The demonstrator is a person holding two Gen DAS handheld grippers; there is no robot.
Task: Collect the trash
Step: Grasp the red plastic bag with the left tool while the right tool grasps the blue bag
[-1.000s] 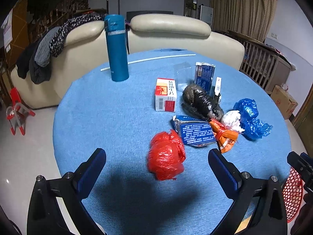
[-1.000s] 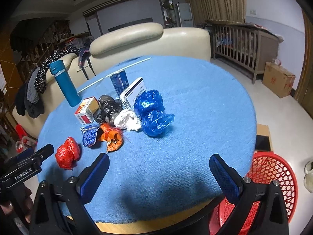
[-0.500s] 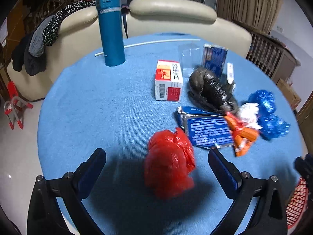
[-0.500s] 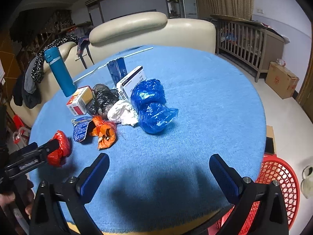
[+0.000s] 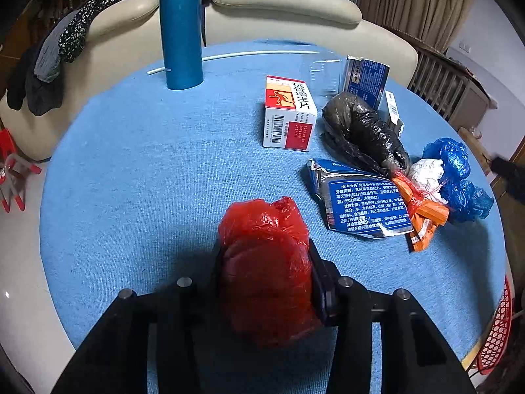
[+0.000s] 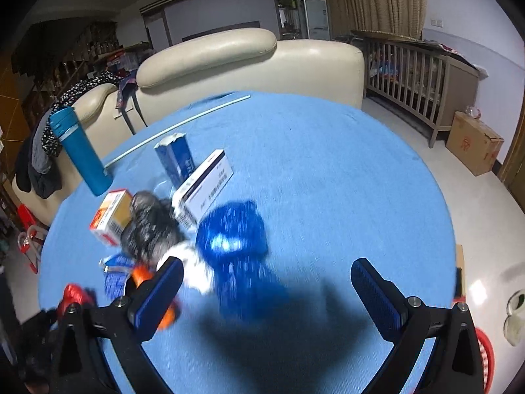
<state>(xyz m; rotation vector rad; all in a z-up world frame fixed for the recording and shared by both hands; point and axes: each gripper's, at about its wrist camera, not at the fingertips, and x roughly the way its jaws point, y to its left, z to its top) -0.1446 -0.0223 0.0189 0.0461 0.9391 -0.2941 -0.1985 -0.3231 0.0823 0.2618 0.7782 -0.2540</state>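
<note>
The bench (image 5: 137, 170) is carrying everything; near its front edge my left claw (image 5: 265, 262) is closing on the red bag (image 5: 265, 256), which risks slithering free; my right claw (image 6: 262, 282) is hanging open, threatening to shove the blue bag (image 6: 234, 229).

Both tools are matte black plastic frames with round silver screw heads at the joints. The right gripper (image 6: 265, 290) carries blue ribbed pads on its fingers (image 6: 374, 292).

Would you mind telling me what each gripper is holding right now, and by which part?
The left gripper is closing on the red plastic bag, its pads squeezing the crumpled bundle's two sides. The right gripper is open and holds nothing.
</note>
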